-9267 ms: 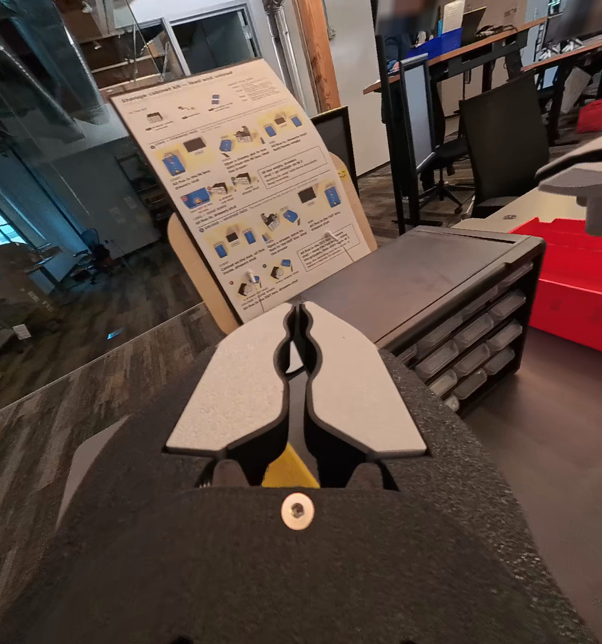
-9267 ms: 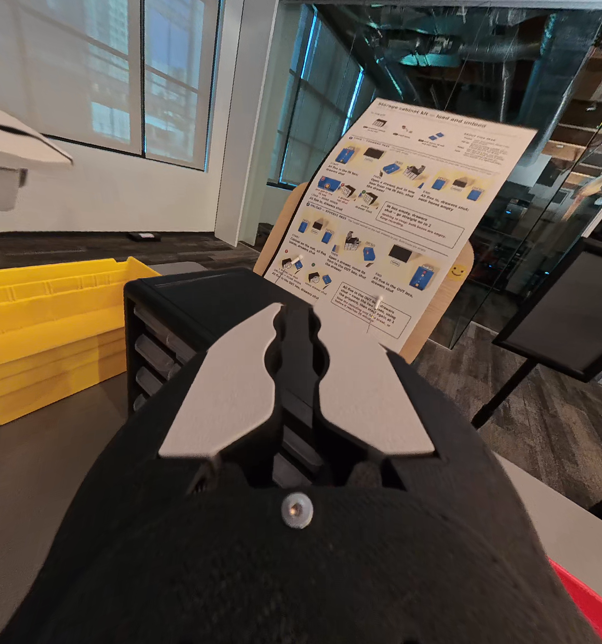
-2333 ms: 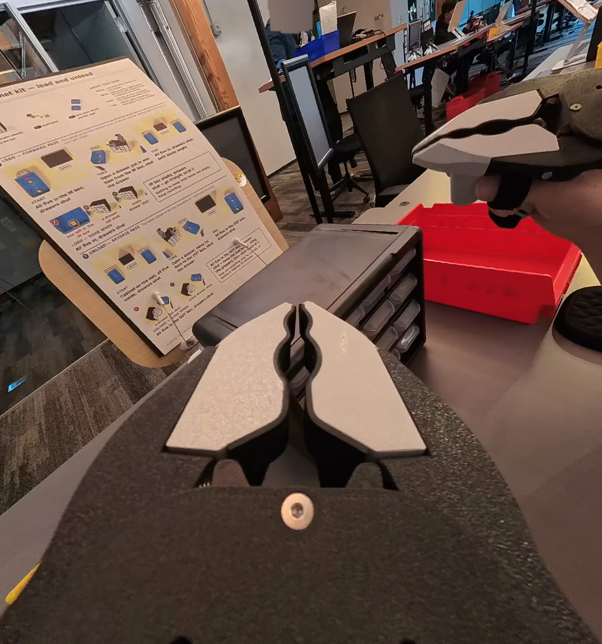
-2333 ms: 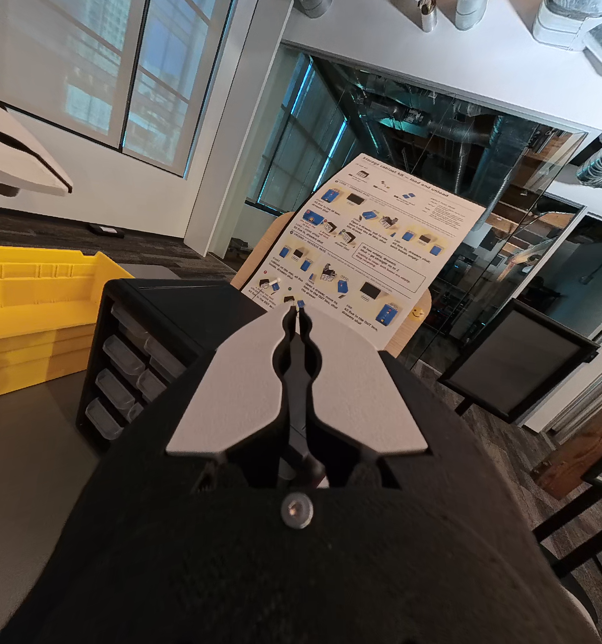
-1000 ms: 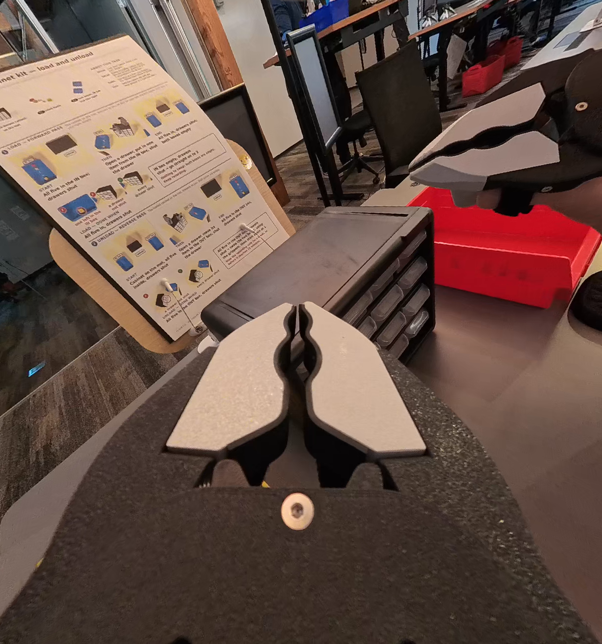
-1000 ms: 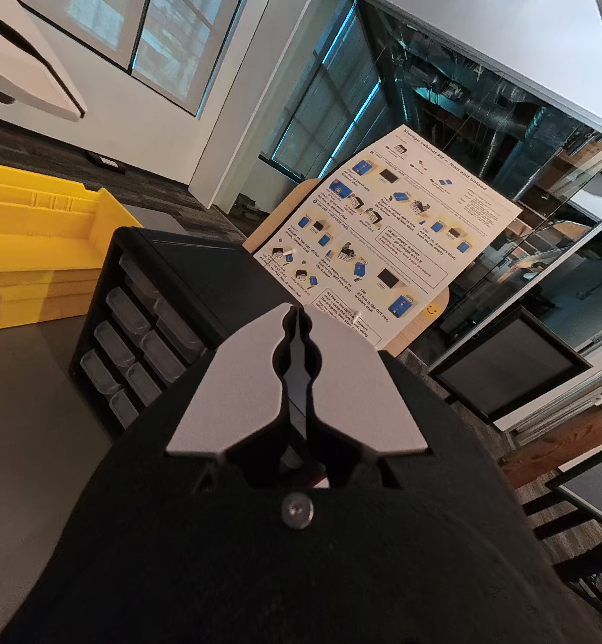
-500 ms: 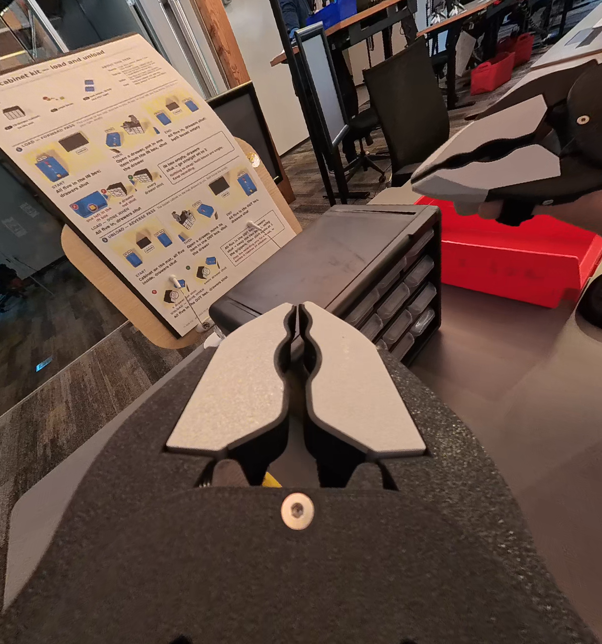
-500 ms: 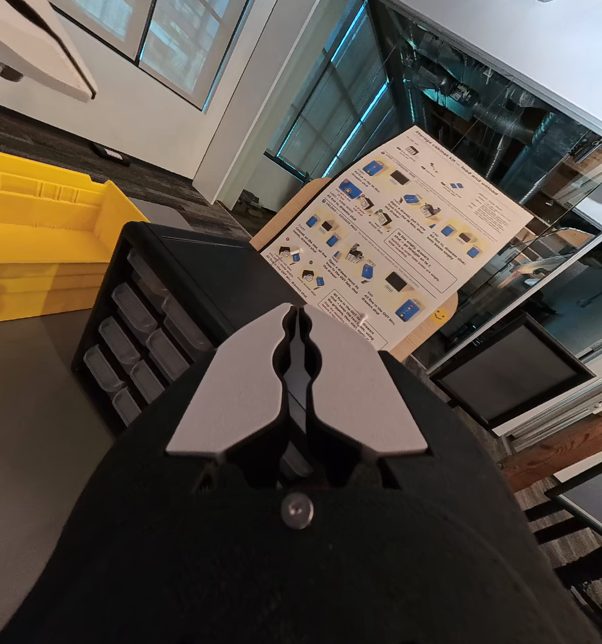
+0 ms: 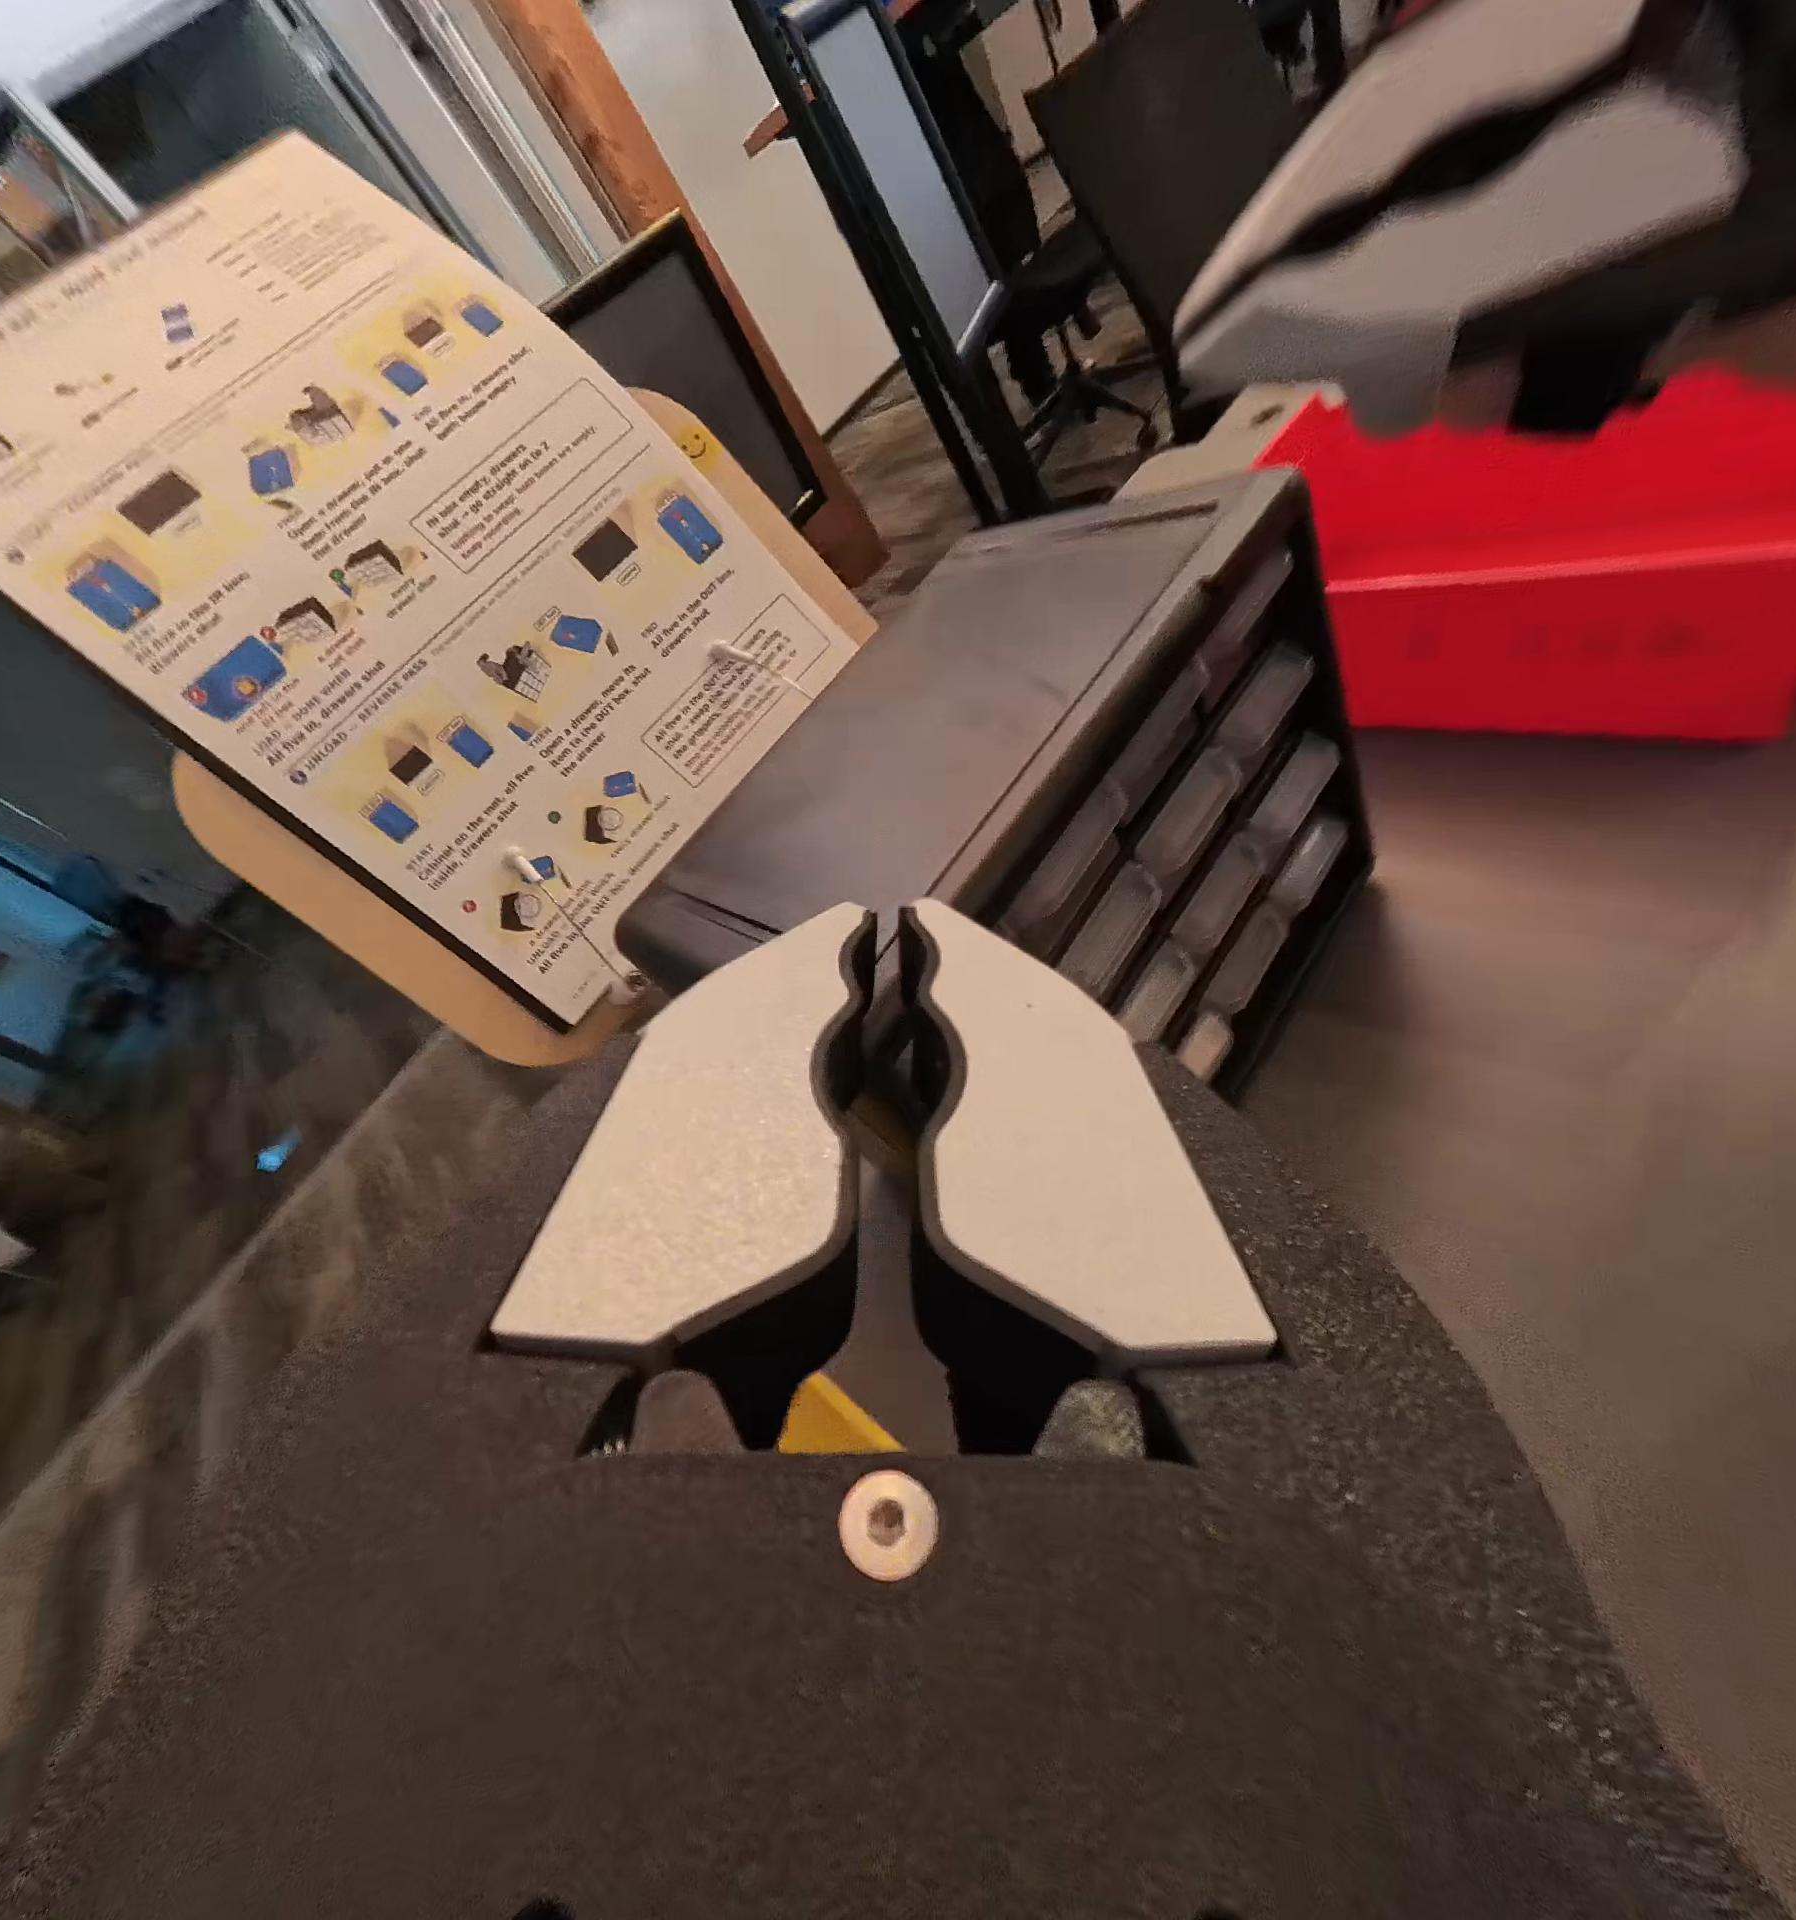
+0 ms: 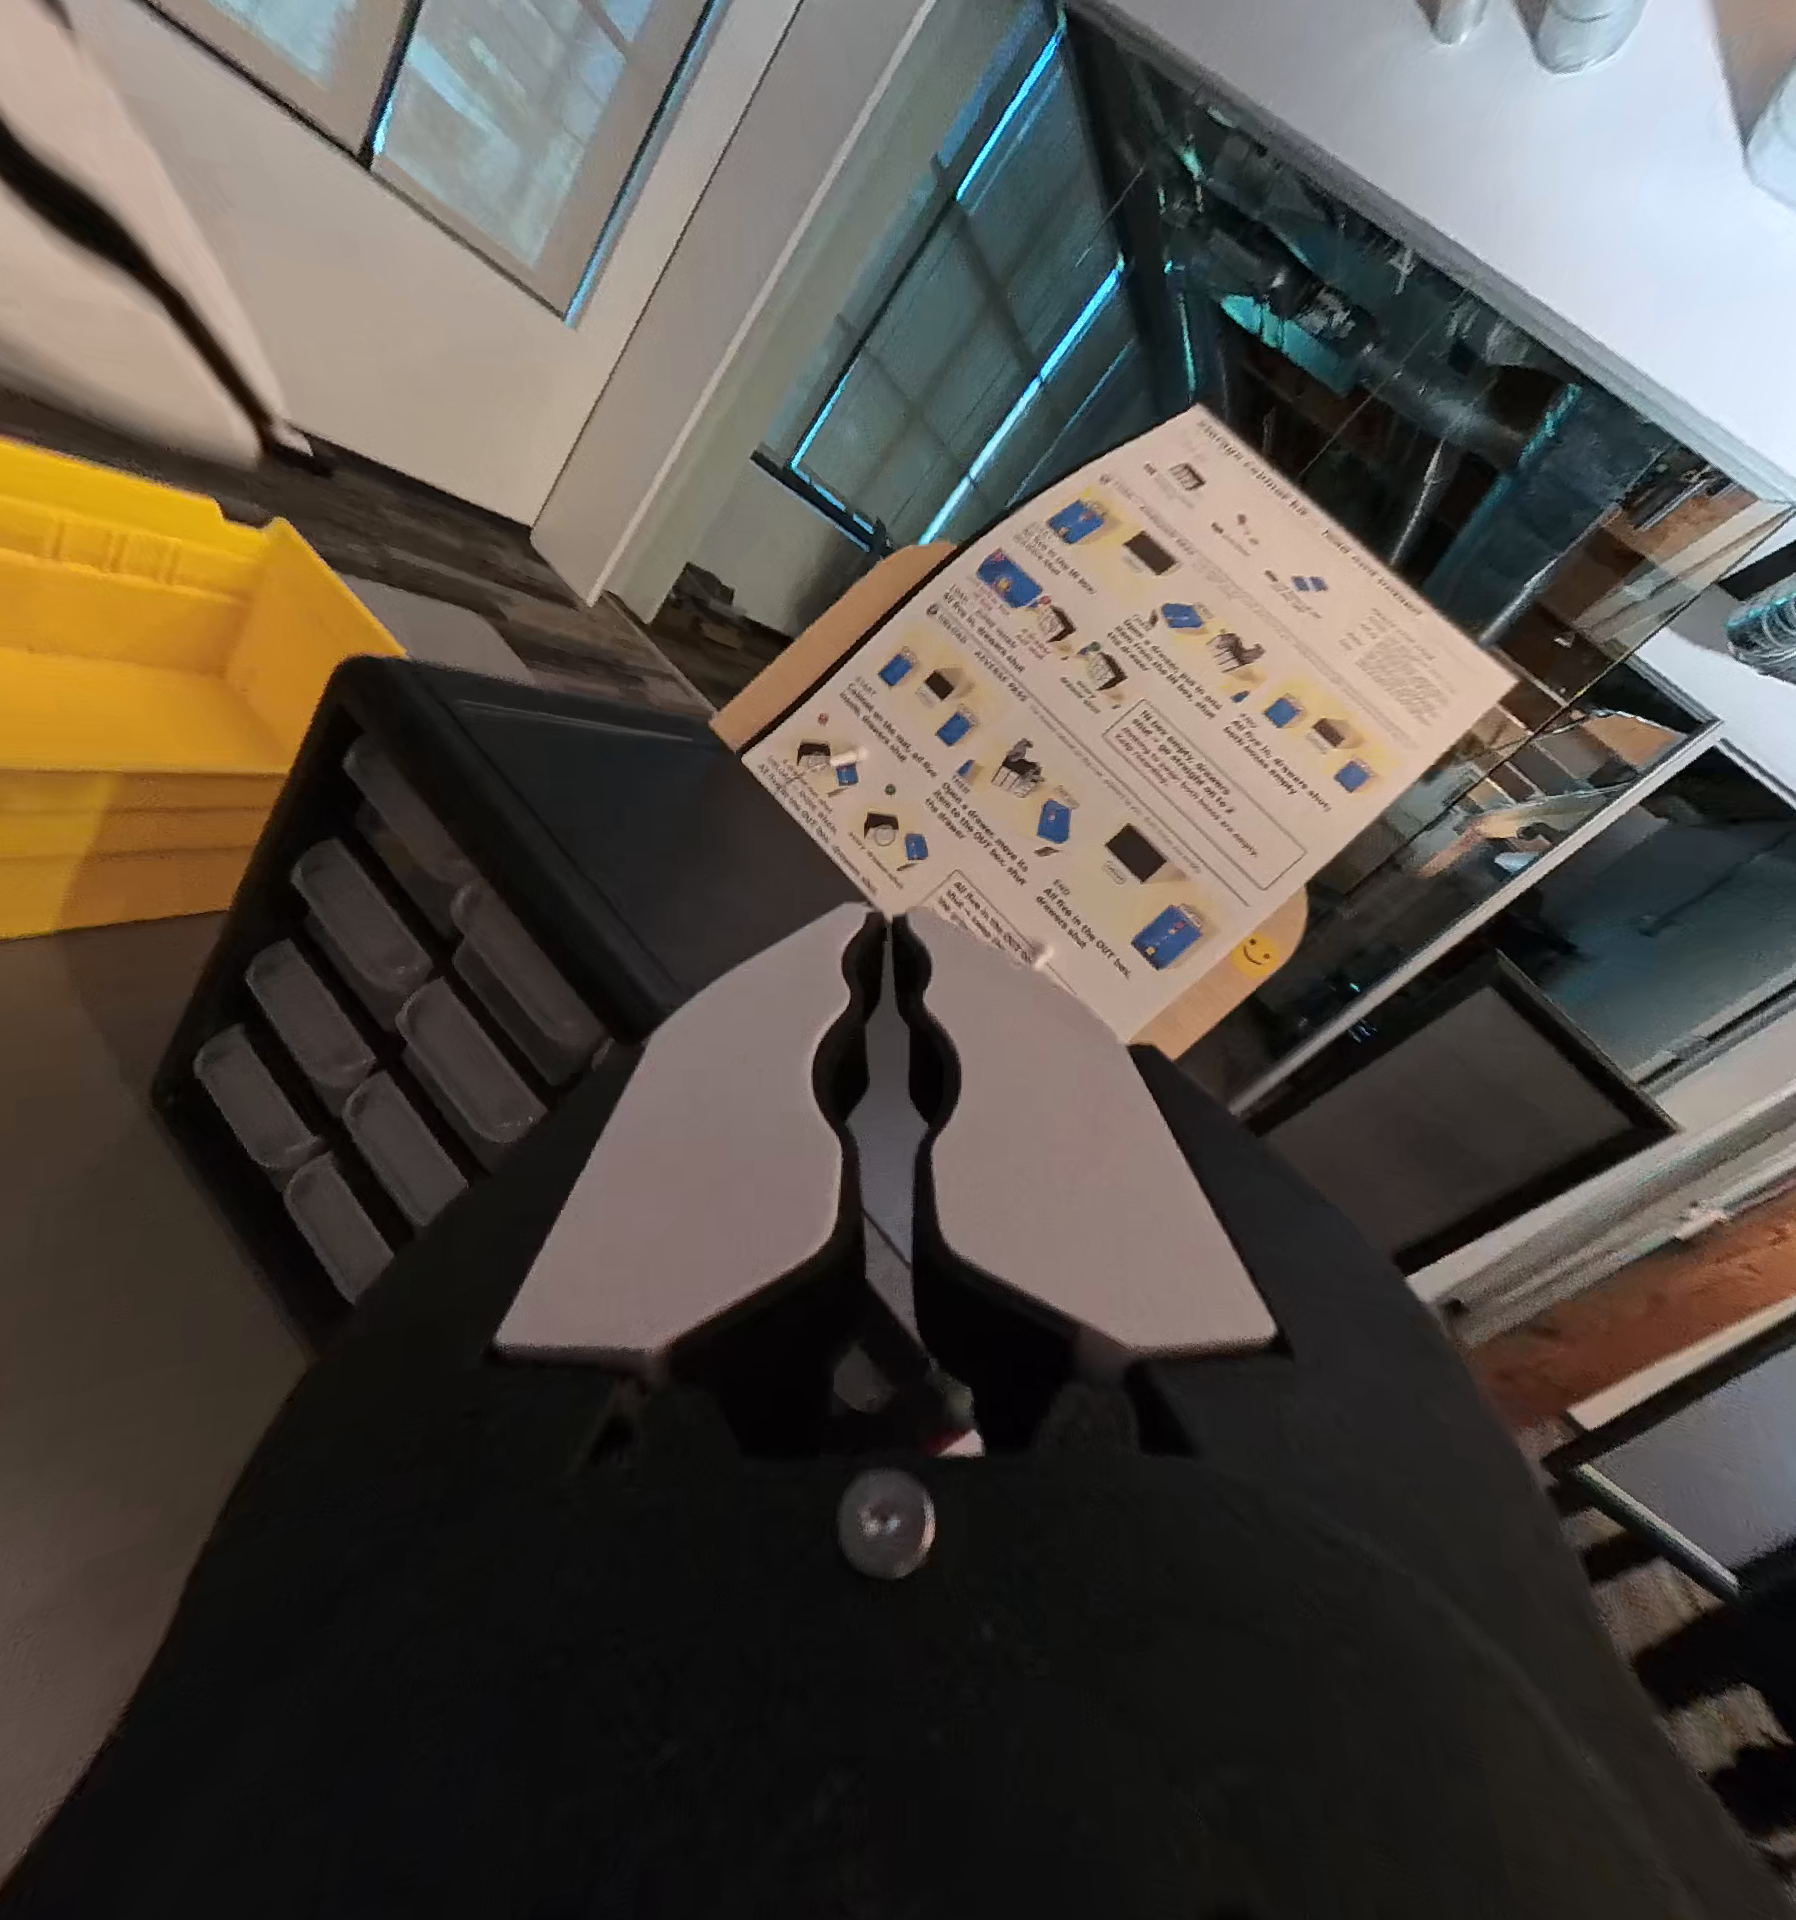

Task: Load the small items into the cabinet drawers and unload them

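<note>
Since 0.5 s ago both views have swung and gone motion-blurred; neither gripper has closed on the cabinet.

Left wrist view: left gripper [image 9: 885, 920] has its jaws together, nothing between them, only a thin dark seam showing. Black cabinet [image 9: 987, 727] stands on the grey table [image 9: 1559, 1091] ahead and slightly right of the tips, well apart from them. Its clear drawers [image 9: 1200, 831] all sit flush in the frame; contents cannot be made out through the blur. Red bin [image 9: 1590, 623] lies just beyond the cabinet on its far side. Instruction board [image 9: 354, 582] stands behind the cabinet, leaning back. Right gripper [image 9: 1476, 187] appears blurred at upper right, above the red bin; from here its jaws look together.

Right wrist view: right gripper [image 10: 890, 920] jaws together, empty. Cabinet [image 10: 520, 831] lies left of the tips, drawers [image 10: 374, 1018] shut. Yellow bin [image 10: 94, 686] is beside the cabinet on its far side; its interior is not visible. Board [image 10: 1112, 748] is behind. 1 pale finger [image 10: 52, 177] of the left gripper shows at upper left.

Progress, as judged: no small items are visible in either view, no drawer is open, both grippers empty. Loading does not appear started, or a pass has just ended; cannot tell which. Left to do: open 1 drawer, fetch an item from a bin, place it, shut.
</note>
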